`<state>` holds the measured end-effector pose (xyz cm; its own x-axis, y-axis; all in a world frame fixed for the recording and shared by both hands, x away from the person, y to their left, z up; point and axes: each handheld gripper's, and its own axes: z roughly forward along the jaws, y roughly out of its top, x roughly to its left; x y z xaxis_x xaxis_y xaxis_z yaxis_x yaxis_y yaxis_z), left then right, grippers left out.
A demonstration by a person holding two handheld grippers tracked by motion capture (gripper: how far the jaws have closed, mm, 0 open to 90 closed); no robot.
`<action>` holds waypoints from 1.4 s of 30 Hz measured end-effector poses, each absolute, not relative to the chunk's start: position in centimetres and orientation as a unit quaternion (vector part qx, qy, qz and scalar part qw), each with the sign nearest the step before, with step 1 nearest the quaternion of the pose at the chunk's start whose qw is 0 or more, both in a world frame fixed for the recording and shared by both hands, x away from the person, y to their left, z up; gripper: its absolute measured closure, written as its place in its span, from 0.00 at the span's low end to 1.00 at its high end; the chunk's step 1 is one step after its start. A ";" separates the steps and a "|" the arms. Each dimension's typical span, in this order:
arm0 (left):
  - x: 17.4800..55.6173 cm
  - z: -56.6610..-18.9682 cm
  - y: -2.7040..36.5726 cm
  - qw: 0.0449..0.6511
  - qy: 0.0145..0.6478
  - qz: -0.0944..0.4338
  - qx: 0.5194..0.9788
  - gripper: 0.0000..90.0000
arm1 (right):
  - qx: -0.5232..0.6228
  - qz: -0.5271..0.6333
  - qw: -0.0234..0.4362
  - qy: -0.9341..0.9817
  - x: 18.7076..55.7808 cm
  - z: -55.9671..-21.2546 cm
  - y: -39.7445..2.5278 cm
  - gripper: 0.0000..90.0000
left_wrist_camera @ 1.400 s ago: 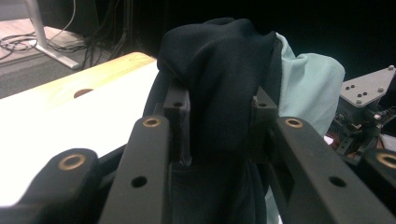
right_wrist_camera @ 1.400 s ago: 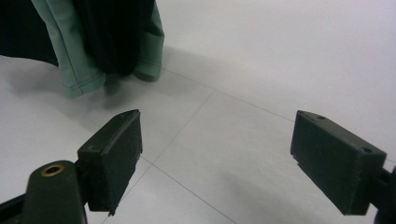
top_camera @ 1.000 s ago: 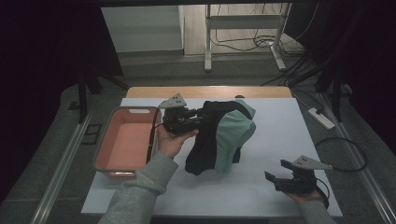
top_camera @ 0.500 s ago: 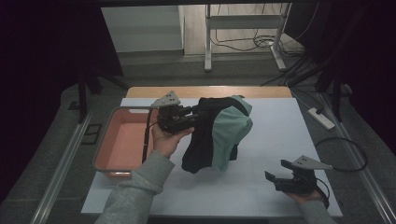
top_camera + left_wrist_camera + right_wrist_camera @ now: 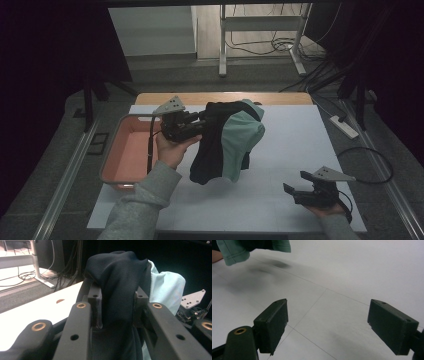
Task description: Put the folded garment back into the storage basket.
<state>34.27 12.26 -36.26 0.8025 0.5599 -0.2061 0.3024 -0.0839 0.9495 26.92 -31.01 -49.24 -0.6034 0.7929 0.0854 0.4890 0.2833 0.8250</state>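
Note:
A black and mint-green garment [image 5: 227, 140] hangs in the air over the middle of the white table [image 5: 300, 125]. My left gripper [image 5: 202, 122] is shut on its black upper edge and holds it clear of the table. In the left gripper view the black cloth [image 5: 117, 290] is pinched between the two jaws, with the mint part [image 5: 165, 290] behind. My right gripper [image 5: 294, 184] rests low at the table's front right, open with nothing between its fingers [image 5: 274, 322]. The garment's green hem [image 5: 234, 251] hangs at the top left of the right gripper view.
An orange-pink tray [image 5: 127, 152] stands at the table's left side, beside my left hand. A power strip [image 5: 344, 125] and cables lie on the floor to the right. A metal frame [image 5: 260, 37] stands beyond the table's far edge.
My left gripper has carried the garment leftward and a little up, towards the tray. The right gripper has stayed put.

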 end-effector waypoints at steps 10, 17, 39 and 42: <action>33.8 -35.5 14.0 0.614 0.306 0.117 0.719 0.76 | 0.410 0.435 0.175 0.782 26.9 -49.3 -31.0 0.19; 33.5 -35.2 14.8 0.613 0.312 0.124 0.715 0.76 | 0.412 0.435 0.174 0.782 27.0 -49.3 -31.1 0.19; 32.7 -33.9 17.9 0.613 0.325 0.142 0.706 0.76 | 0.416 0.432 0.174 0.781 27.0 -49.4 -31.2 0.19; 32.6 -33.8 18.3 0.614 0.327 0.146 0.703 0.76 | 0.417 0.432 0.175 0.781 27.0 -49.4 -31.2 0.19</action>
<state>32.60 18.34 -33.84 0.7432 0.6394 -0.1971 0.2820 -0.0322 0.9589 26.98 -31.21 -49.45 -0.5916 0.8015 0.0872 0.4999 0.2798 0.8197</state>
